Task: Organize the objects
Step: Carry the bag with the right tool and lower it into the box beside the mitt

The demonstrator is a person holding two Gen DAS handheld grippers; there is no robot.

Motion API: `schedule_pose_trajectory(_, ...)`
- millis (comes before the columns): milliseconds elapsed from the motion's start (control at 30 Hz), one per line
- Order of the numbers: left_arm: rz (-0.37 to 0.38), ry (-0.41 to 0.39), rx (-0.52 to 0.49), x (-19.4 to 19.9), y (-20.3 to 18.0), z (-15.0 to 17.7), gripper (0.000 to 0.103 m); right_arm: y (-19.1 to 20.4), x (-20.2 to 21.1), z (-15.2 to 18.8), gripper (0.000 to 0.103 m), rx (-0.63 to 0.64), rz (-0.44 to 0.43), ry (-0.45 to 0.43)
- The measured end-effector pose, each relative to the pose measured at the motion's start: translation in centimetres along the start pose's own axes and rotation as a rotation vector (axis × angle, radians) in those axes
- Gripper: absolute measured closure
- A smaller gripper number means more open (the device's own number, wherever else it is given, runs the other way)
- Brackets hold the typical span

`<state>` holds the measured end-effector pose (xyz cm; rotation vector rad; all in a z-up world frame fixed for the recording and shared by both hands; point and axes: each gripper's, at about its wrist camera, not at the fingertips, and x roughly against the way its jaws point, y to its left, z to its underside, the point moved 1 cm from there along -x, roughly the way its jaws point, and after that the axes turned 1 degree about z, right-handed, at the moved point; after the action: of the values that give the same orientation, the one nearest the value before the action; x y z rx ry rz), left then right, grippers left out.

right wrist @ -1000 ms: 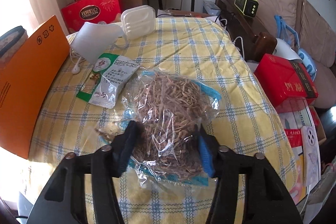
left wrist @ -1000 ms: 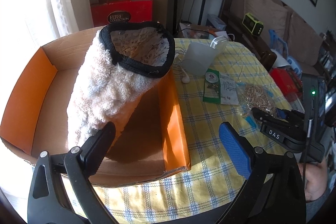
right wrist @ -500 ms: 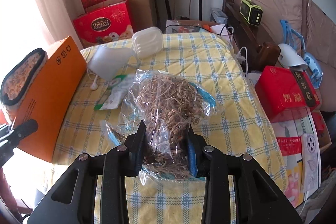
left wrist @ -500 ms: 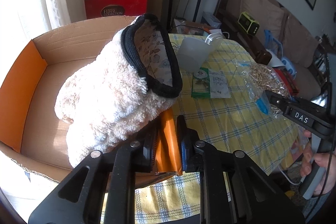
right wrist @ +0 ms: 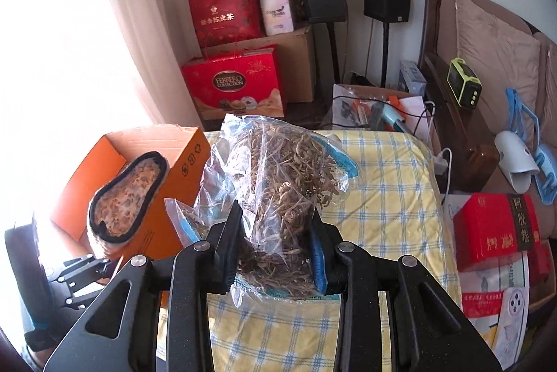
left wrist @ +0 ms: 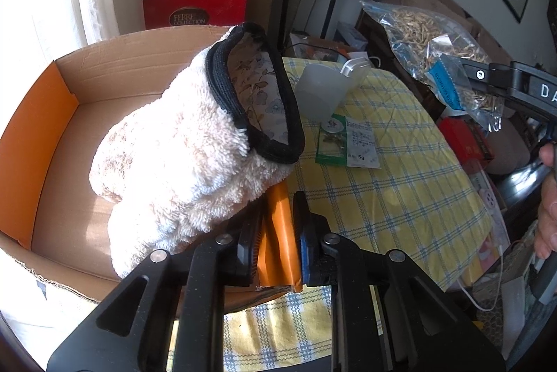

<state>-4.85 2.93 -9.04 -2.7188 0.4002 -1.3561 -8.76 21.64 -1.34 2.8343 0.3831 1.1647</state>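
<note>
My left gripper (left wrist: 278, 232) is shut on the near right wall of the orange cardboard box (left wrist: 52, 135), which sits on the yellow checked table (left wrist: 400, 184). A fluffy white slipper (left wrist: 181, 156) with a black rim stands in the box, leaning on that wall. My right gripper (right wrist: 275, 250) is shut on a clear bag of dried herbs (right wrist: 282, 177) and holds it in the air above the table, right of the box (right wrist: 167, 163). The bag also shows in the left wrist view (left wrist: 431, 48).
A white plastic container (left wrist: 327, 90) and a small green-and-white packet (left wrist: 348, 142) lie on the table beyond the box. Red gift boxes (right wrist: 233, 83), speakers and a sofa (right wrist: 494, 65) stand behind the table. A red box (right wrist: 494, 229) sits right of the table.
My left gripper closed on the box wall and stayed there. My right gripper closed on the herb bag and lifted it off the table, up and toward the box.
</note>
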Motion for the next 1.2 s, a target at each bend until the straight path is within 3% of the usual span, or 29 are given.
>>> schedule_pose_trajectory(1200, 0.022, -0.013, 0.036, -0.2, 0.3, 0.0, 0.086, 11.5, -5.8, -6.3, 0.068, 0.269, -0.345, 0.01)
